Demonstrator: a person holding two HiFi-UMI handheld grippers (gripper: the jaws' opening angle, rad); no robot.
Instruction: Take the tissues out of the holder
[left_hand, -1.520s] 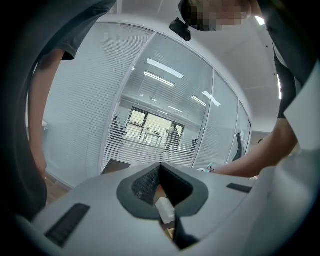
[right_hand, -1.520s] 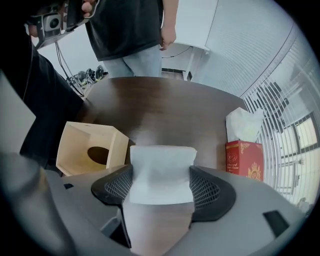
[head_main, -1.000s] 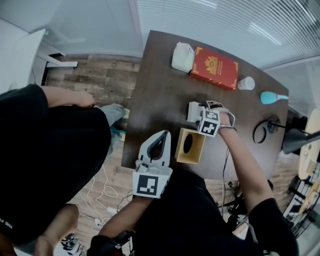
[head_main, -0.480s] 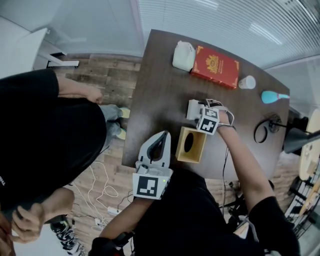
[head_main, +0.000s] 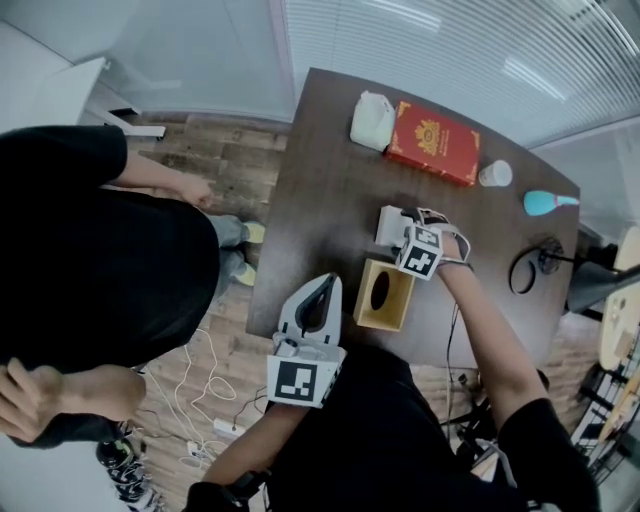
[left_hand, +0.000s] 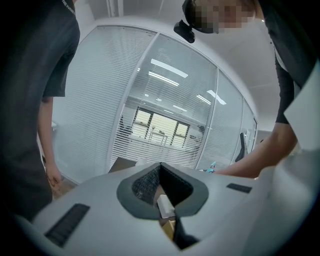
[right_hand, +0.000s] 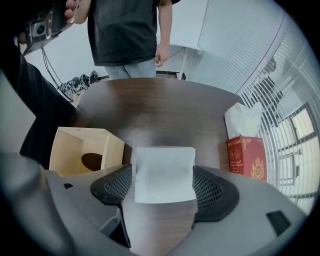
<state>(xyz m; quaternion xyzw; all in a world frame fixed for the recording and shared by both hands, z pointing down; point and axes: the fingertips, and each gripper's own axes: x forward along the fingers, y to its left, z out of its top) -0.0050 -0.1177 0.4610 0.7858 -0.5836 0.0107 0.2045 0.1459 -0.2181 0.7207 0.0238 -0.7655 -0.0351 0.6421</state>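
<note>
Beside the holder, right tool is clamped on the tissue stack, out of the box. Lower it flat onto the bench, then release. Left tool closed, empty.

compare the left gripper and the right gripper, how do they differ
The left gripper is shut with nothing between its jaws; the right gripper is shut on the tissues. The left gripper is at the near edge of the table, left of the holder; the right gripper is beyond the holder, further in over the table. Both are grey two-jaw grippers with a marker cube.
</note>
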